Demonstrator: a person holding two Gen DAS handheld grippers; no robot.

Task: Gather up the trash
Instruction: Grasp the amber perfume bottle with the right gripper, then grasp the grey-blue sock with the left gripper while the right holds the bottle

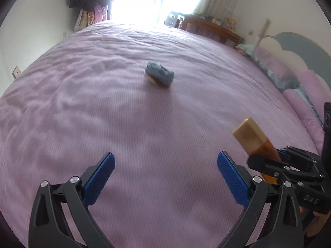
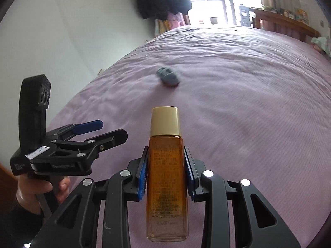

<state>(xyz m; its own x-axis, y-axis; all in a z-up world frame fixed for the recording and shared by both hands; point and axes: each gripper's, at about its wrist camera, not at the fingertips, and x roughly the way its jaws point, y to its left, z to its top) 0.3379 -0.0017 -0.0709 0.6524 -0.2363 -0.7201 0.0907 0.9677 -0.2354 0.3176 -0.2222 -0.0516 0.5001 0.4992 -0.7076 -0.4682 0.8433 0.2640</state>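
Daylight is pouring through the far window and washing out the top of both views, while a wide bed under a wrinkled lilac cover is filling nearly everything below it. Over this cover the right gripper is carrying an amber bottle with a cream cap, its blue pads pressing on the bottle's two flat sides at mid-body, cap pointing away from the camera. The left gripper is travelling alongside with its jaws spread wide and nothing between them. Farther up the bed a crumpled grey wad is lying alone, well apart from both grippers; a pale and brown edge is showing beneath it, though the blur makes it hard to say what that is.

The bottle's smooth sides are probably the main risk: held only by the pads, it could slide or pivot if the hand swings quickly, and then drop onto the soft cover and roll. The wad looks light and springy, so a shallow pinch by the left gripper might catch the cover instead or push the wad away.

No bin or bag is showing in either view, so where the trash is going cannot be told. The bottle's contents are likewise unclear through the tinted wall.
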